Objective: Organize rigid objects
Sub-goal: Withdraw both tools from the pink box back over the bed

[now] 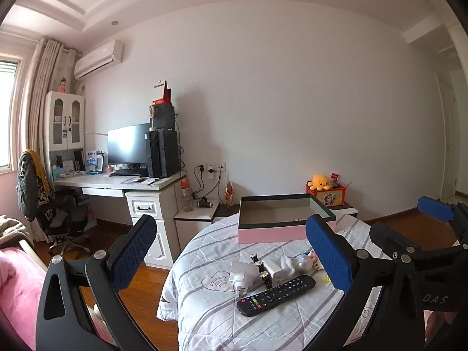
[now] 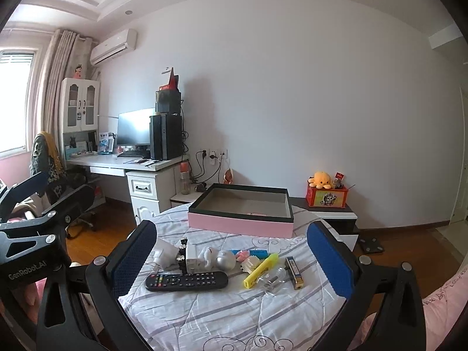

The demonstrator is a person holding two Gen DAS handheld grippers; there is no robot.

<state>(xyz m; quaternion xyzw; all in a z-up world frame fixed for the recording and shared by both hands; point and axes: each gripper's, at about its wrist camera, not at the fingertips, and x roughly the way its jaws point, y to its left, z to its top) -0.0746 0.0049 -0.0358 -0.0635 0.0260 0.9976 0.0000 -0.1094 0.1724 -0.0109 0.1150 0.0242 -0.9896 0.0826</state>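
Note:
A round table under a striped white cloth [image 2: 204, 316] holds a pile of small items: a black remote [image 2: 187, 281], a white plug adapter [image 1: 242, 275], a white figurine [image 2: 218, 259], a yellow highlighter [image 2: 260, 270], a clear bulb [image 2: 276, 278] and a dark lighter [image 2: 294, 272]. An open pink box [image 2: 242, 225] with a dark rim stands behind them, near empty. My left gripper [image 1: 231, 257] is open and empty, above the table's left side. My right gripper [image 2: 232, 259] is open and empty, facing the pile. The remote also shows in the left wrist view [image 1: 276, 294].
A white desk [image 2: 122, 162] with monitor and computer tower stands at the back left, with an office chair [image 1: 58, 213] beside it. A low cabinet [image 2: 330, 213] behind the table carries a red box with a yellow plush [image 2: 320, 180]. Pink bedding [image 1: 17, 292] lies left.

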